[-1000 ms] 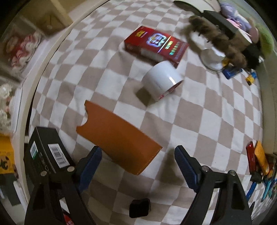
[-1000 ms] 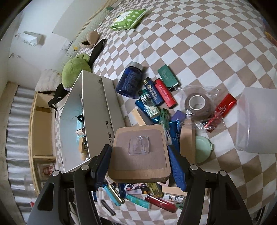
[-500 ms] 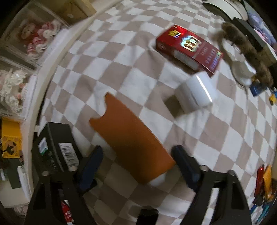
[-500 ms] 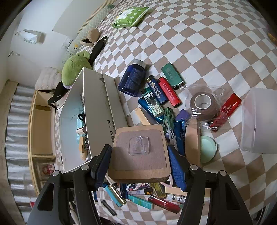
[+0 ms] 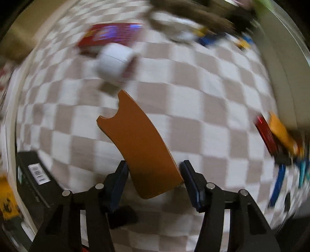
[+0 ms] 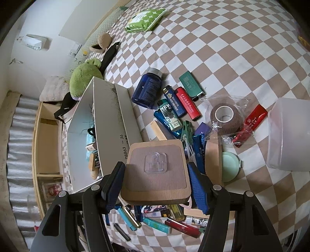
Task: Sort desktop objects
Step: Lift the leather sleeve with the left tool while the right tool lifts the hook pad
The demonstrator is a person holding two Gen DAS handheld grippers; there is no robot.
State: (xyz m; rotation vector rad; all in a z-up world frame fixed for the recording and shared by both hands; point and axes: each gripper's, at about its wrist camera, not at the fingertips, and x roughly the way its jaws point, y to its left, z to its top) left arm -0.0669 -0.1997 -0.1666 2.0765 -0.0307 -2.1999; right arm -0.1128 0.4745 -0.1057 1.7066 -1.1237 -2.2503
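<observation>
Orange sleeve (image 5: 141,147), earlier ahead, now sits between left gripper's (image 5: 155,180) closing fingers.

Checkered cloth (image 6: 222,48), wooden shelf (image 6: 45,133) and white wall (image 6: 38,17).

A home, likely a bedroom. A checked bedsheet (image 6: 222,48) carries a green plush toy (image 6: 85,75) and lighters (image 6: 187,100). Wooden shelves (image 6: 46,135) stand alongside.

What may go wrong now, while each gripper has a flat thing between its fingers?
1. The left gripper is closing on only one end of the orange sleeve; it may pivot or slip.
2. The right gripper holds the wooden plaque by its edges above the lighters; it might drop onto them.
</observation>
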